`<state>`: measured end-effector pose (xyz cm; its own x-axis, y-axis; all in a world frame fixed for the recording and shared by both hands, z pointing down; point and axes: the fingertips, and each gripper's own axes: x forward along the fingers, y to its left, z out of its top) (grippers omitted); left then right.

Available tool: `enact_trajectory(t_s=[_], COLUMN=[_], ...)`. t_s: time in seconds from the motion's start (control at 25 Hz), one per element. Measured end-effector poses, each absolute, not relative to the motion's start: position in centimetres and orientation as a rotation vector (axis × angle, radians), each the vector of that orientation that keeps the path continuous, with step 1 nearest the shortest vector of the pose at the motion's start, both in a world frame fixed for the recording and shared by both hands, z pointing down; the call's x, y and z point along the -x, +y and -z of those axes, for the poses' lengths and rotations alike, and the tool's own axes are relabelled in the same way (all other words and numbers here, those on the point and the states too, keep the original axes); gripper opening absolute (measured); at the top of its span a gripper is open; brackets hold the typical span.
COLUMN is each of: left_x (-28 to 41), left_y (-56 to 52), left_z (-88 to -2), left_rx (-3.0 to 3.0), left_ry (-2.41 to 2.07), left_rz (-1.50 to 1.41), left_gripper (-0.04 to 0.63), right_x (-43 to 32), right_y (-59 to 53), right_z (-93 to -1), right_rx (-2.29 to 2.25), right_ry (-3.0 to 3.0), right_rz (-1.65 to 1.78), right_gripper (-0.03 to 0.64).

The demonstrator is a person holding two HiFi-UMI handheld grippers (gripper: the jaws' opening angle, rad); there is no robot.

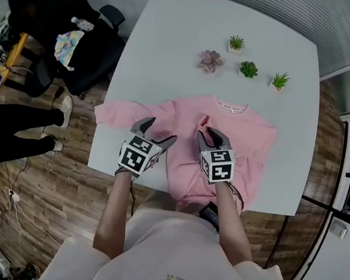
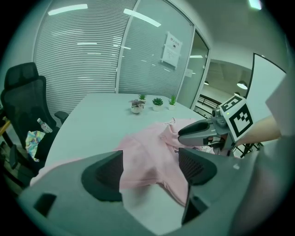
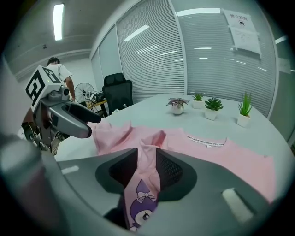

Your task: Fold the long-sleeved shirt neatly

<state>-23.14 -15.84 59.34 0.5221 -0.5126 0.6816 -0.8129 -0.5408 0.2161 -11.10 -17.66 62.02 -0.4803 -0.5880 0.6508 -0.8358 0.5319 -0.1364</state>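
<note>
Looking at a pink long-sleeved shirt spread flat at the 6 o'clock side of the white worktop, collar toward 12, hem at or just over the near edge, one sleeve stretched out to 9 o'clock. Row of little potted plants well apart from it, up at 12.

Handles like thin jersey by the look of it: soft, light, zero stiffness, happy to bunch up and drag along the surface. Nothing fragile here. Best taken at a cuff, seam or folded edge with a shallow pinch, then lifted clear of the layer underneath. Otherwise expect wrinkles.

Left gripper sitting near the armpit at roughly 8 o'clock of the shirt body, tilted down and forward, fingers wide apart over the pink edge, clamped on nothing. Right gripper over the middle of the chest, angled down too, fingers only a little apart with a raised ridge of fabric running between them. Reads as loose rather than pinched. Cartoon print peeking out just below those fingers. Both forearms reaching in from 6 o'clock, roughly side by side.
</note>
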Motion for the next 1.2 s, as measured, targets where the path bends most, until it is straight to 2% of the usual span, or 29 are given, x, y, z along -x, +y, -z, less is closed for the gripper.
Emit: enact_trajectory(t_s=[0.24,0.72,1.2], left_x=[24.3,33.1,44.6], left_y=[-15.9,-16.2,-15.2], left_z=[-59.6,-59.9,-62.3], left_rx=[-2.219,-2.068,-1.838], left_ry=[-1.113,-1.325,-1.511], left_rz=[-0.759,-0.703,-0.718], left_gripper=[0.385,0.385,0.376], right_x=[12.7,18.3,23.8], right_y=[-17.4,-16.8,-14.8], right_z=[-60.0,-58.5,-59.0], right_rx=[-1.092,-0.944,-0.765], right_ry=[-2.365,-2.449,-2.464], right_rz=[-0.636,-0.628,-0.635], right_gripper=[0.175,0.172,0.14])
